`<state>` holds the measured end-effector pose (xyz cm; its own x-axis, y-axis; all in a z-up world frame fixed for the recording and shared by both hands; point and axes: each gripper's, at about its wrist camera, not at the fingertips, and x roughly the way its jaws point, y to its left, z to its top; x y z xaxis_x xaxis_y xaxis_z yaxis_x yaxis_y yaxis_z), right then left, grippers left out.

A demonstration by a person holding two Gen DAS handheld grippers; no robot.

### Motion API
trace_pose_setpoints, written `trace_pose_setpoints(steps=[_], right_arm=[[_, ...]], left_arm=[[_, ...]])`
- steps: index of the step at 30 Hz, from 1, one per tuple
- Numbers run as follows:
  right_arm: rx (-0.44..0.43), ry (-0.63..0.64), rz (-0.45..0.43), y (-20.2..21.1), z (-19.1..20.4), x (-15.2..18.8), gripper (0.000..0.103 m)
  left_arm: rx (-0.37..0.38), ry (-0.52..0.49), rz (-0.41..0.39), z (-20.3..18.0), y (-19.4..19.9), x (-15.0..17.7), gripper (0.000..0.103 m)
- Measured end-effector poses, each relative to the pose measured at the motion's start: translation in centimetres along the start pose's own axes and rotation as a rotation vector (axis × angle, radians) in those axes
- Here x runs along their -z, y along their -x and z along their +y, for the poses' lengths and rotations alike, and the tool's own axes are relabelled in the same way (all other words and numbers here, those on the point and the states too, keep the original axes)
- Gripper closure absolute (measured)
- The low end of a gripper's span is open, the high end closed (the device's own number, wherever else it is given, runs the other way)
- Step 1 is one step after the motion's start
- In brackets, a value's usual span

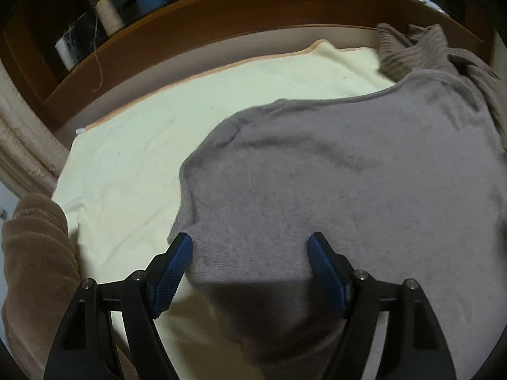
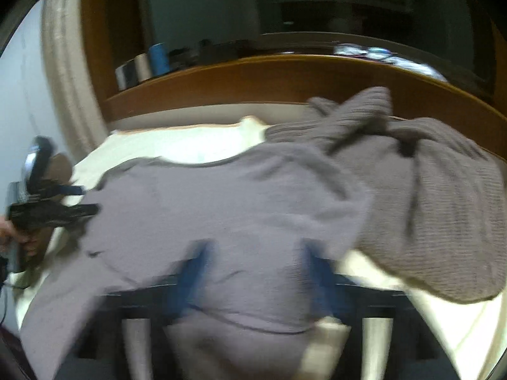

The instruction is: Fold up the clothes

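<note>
Here, both the left gripper (image 1: 250, 247) and right gripper (image 2: 253, 253) hang spread apart over the grey sweater (image 1: 348, 174), gripping nothing, above a cream blanket (image 1: 133, 158).

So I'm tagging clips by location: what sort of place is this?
Probably a bedroom at home: a cream blanket spread over a bed, a wooden headboard shelf holding thread cones, grey sweater on top.

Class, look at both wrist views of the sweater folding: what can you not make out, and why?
- Right gripper, right wrist view: motion blur smears its fingers.
- Grey sweater hem, left wrist view: lost in shadow beneath the left gripper.
- Ribbed brown garment, both views: bunched and cut off by the frame edge, so its type is unclear.
</note>
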<state>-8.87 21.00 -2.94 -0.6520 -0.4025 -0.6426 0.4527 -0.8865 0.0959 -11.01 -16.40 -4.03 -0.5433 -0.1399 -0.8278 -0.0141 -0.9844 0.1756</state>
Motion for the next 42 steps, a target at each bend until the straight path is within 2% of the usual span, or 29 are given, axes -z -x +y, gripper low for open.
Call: trace_pose_setpoints(steps=[4, 6, 9, 11, 13, 17, 20, 23, 28, 33, 42], right_arm=[[0.023, 0.062, 0.049, -1.4, 1.3, 0.9, 0.015], [0.061, 0.090, 0.081, -2.3, 1.4, 1.4, 0.015], [0.215, 0.132, 0.153, -4.2, 0.5, 2.3, 0.015], [0.173, 0.053, 0.171, -4.3, -1.2, 2.1, 0.015], [0.200, 0.045, 0.175, -4.3, -2.0, 2.0, 0.015], [0.251, 0.086, 0.152, -3.5, -1.0, 1.8, 0.015], [0.227, 0.087, 0.082, -1.7, 0.1, 1.1, 0.015], [0.163, 0.103, 0.039, -0.5, 1.6, 0.3, 0.015], [0.018, 0.145, 0.100, -1.7, 4.2, 0.7, 0.015], [0.020, 0.112, 0.210, -4.3, 3.6, 2.0, 0.015], [0.023, 0.109, 0.215, -4.1, 3.3, 2.3, 0.013]], left_arm=[[-0.020, 0.039, -0.010, 1.0, -0.4, 0.0, 0.017], [-0.023, 0.048, -0.014, 1.2, -0.4, 0.1, 0.013], [-0.028, 0.060, -0.020, 1.5, -0.5, 0.2, 0.009], [-0.032, 0.069, -0.024, 1.7, -0.5, 0.3, 0.009], [-0.035, 0.077, -0.028, 1.9, -0.5, 0.4, 0.009], [-0.056, 0.075, -0.042, 1.5, 0.5, 0.9, 0.009], [-0.078, 0.038, -0.080, 0.4, 1.8, 1.4, 0.009], [-0.092, -0.013, -0.114, -1.1, 3.1, 2.0, 0.008], [-0.091, -0.048, -0.114, -2.6, 3.3, 2.9, 0.008], [-0.073, -0.015, -0.083, -2.0, 2.1, 3.3, 0.008], [-0.064, 0.009, -0.095, -1.8, 1.5, 3.6, 0.005]])
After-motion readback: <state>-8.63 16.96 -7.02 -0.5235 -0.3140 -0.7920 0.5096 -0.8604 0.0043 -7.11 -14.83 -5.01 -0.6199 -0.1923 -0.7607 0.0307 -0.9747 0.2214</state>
